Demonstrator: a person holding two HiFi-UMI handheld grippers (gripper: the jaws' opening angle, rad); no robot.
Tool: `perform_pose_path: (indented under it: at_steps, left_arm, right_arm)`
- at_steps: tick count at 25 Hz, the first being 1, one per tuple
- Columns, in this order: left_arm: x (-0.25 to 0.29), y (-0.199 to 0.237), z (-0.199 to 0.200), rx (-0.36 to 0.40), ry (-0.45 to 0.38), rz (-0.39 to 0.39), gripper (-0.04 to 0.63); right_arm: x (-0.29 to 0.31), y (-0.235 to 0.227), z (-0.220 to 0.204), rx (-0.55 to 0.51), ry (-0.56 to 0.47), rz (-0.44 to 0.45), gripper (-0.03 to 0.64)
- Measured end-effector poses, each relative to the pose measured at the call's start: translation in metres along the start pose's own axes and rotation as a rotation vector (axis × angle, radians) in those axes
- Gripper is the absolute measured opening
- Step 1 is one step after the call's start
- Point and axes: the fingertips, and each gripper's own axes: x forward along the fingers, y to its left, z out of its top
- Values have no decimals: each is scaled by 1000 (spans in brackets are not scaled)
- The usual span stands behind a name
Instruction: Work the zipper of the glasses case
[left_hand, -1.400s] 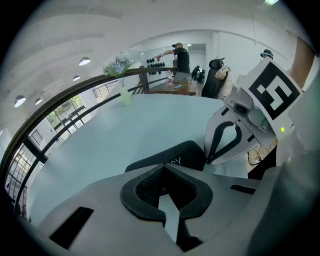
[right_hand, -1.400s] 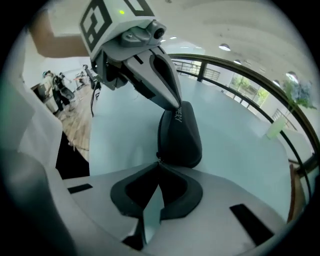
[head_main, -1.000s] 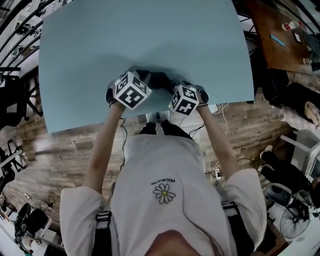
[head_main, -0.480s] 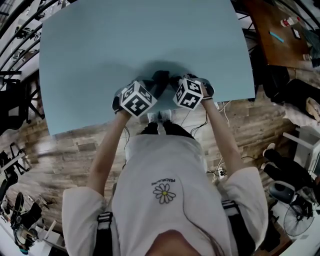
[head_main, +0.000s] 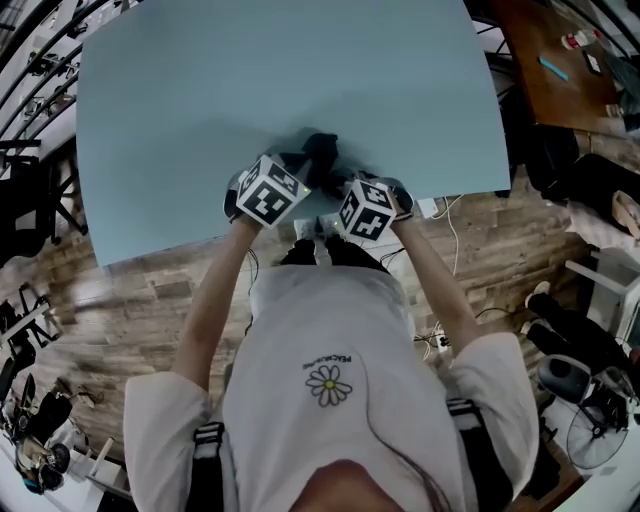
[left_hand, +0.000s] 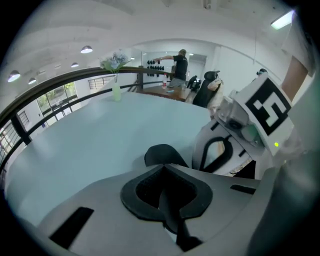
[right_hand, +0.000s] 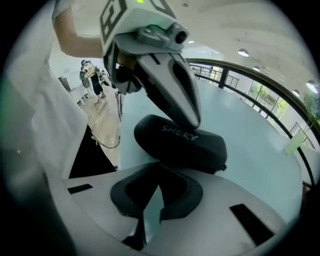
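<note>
**Both grippers closed at the case, zipper not yet taken**

Nearest to the person, the right gripper (right_hand: 159, 165) has its jaws together and nothing between them. Its tips point at the glasses case (right_hand: 182, 145), which lies just beyond them at 12 o'clock. I judge that it is kept low and close so that it can go for the zipper next.

The left gripper (left_hand: 162, 166) also has its jaws together, and nothing shows between them. In the right gripper view it comes down from 11 o'clock and its tip touches the top of the case. This is probably to pin the case, so that it does not slide when the zipper is pulled.

The case is black, long and rounded, with a matte shell and pale lettering on top. It looks closed. A small tab (right_hand: 223, 168) sticks out at its 3 o'clock end, perhaps the zipper pull, but it is too small to be sure.

The case rests on the pale blue table (head_main: 200, 100), near the table's 6 o'clock edge in the head view.
</note>
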Motion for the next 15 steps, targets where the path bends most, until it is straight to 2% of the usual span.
perform_pose_path:
  at_steps: [4, 8, 11, 15]
  left_arm:
    - [0, 1, 0, -14, -11, 3, 15]
    - [-4, 8, -4, -18, 4, 38, 15]
    - [-14, 10, -13, 7, 36, 70, 15]
    - [-23, -5, 3, 21, -37, 35, 15]
  right_arm:
    - [12, 38, 22, 2, -51, 51, 8]
    - [10, 37, 24, -38, -50, 40, 8]
    - [-1, 12, 4, -133, 40, -66, 8]
    - [-22, -52, -39, -149, 168, -296, 8]
